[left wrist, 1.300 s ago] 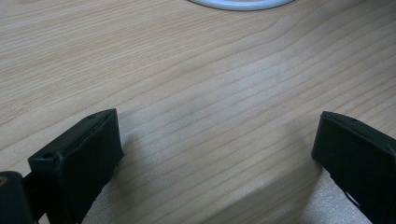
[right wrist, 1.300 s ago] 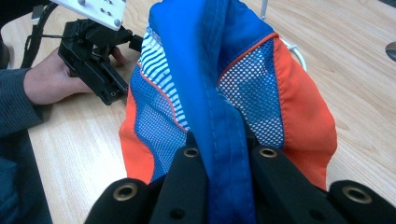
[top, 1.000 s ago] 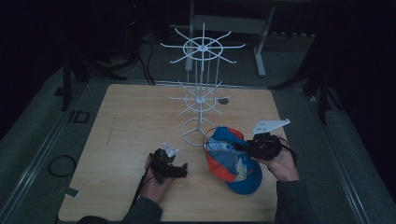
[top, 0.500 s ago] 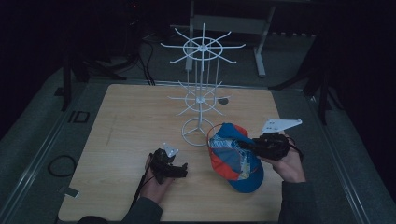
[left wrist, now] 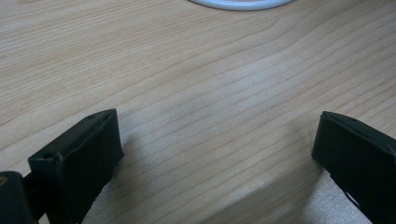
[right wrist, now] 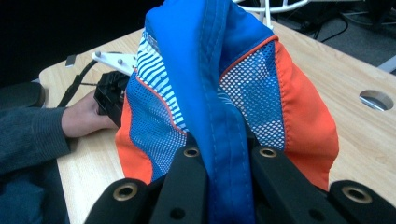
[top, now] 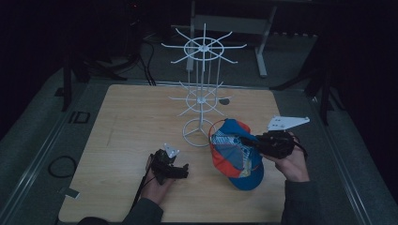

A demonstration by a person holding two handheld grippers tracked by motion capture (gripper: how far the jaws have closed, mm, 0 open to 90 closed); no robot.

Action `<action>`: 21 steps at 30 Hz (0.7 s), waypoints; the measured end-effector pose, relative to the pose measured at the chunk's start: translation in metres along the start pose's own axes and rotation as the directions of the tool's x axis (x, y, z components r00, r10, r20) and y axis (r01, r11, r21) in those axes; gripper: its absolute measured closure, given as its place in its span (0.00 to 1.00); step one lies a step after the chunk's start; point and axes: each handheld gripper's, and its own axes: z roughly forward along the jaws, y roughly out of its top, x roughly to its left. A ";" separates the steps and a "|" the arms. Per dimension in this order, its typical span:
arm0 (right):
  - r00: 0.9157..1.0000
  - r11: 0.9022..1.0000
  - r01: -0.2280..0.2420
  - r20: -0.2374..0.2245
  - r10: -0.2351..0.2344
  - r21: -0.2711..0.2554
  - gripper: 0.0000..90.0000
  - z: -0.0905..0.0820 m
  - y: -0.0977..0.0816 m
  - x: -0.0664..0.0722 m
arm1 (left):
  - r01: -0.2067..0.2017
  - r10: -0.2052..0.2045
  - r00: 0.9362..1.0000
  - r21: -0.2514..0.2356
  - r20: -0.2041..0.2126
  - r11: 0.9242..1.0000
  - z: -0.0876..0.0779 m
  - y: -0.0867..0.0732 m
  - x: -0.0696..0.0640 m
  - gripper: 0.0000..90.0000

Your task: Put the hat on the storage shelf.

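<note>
The right gripper (top: 248, 142), clamped on the blue-and-orange mesh cap (top: 234, 154), has drawn slightly rightward; the left gripper (top: 180, 169) stays wide open, empty, on the wooden table (top: 126, 126).

The right gripper (top: 248, 143) is lifting the blue and orange cap (top: 234, 154) and tilting it up beside the white rack's base (top: 199, 132).

High view: fixed overhead, facing forward and down across the whole table (top: 122, 126). Left gripper view: very close, angled down at bare wood. Right gripper view: close, facing the person's left hand (right wrist: 86, 114); shared with high view.
</note>
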 end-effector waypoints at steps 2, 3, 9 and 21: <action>1.000 1.000 0.001 0.000 -0.001 -0.004 0.98 -0.001 0.001 0.000 | 0.000 0.000 1.000 0.000 0.000 1.000 0.000 0.000 0.000 0.02; 1.000 1.000 0.004 0.001 -0.004 -0.014 0.98 -0.003 0.003 0.001 | 0.000 0.000 1.000 0.000 0.000 1.000 0.000 0.000 0.000 0.02; 1.000 0.999 0.002 0.007 -0.002 -0.033 0.98 -0.008 0.009 0.002 | 0.000 0.000 1.000 0.000 0.000 1.000 0.000 0.000 0.000 0.02; 1.000 0.998 0.022 0.000 -0.022 -0.065 0.98 -0.016 0.022 0.002 | -0.001 0.001 1.000 0.001 0.000 1.000 0.000 0.000 0.000 0.02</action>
